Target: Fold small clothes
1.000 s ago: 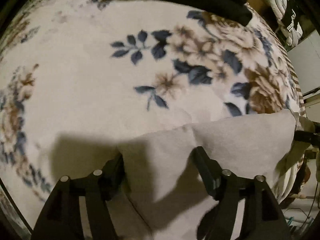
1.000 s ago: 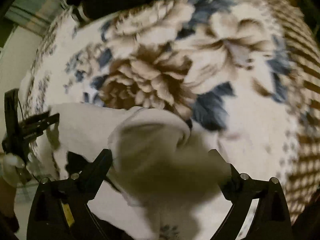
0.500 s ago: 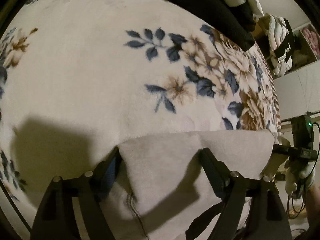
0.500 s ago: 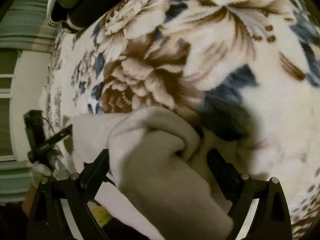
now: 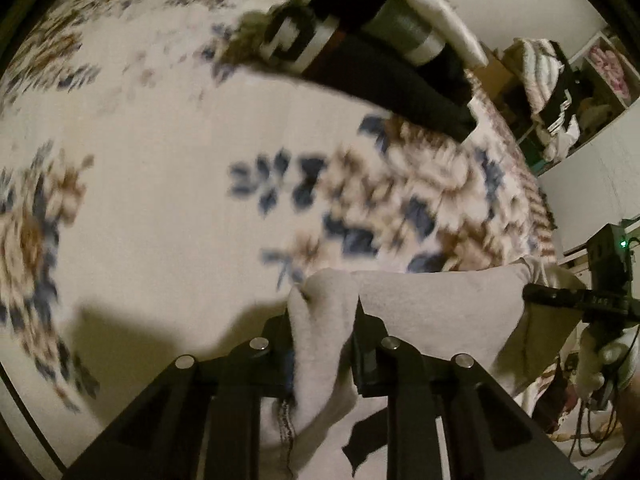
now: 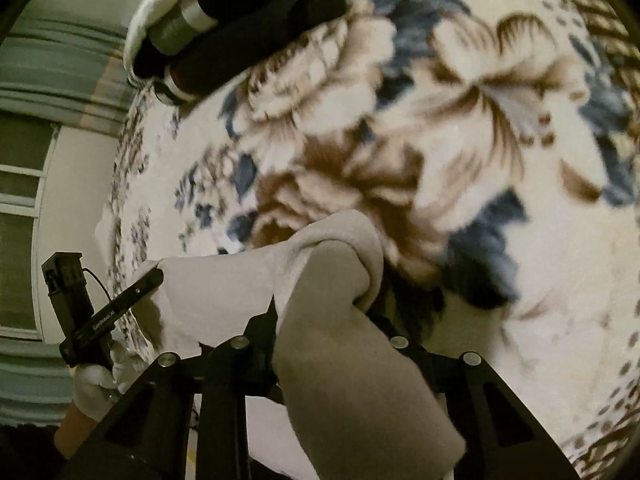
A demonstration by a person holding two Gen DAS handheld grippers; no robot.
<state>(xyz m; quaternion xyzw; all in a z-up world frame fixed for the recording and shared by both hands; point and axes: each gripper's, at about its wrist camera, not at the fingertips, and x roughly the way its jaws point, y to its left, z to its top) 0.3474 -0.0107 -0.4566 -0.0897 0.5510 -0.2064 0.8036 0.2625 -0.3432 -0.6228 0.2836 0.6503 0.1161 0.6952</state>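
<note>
Now the pale grey garment (image 5: 436, 304) hangs stretched between both grippers, just above the floral blanket (image 5: 160, 200). Left gripper (image 5: 322, 320): its jaws have just been closing and now pinch one bunched corner. Right gripper (image 6: 320, 320): its jaws have likewise been closing and now clamp the thicker folded end. Dark folded clothes (image 5: 384, 64) lie well apart at the blanket's far edge.

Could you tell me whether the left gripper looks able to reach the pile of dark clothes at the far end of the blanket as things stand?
Probably not yet: the left gripper is shut on the pale garment, and the dark clothes pile lies far across the floral blanket.
</note>
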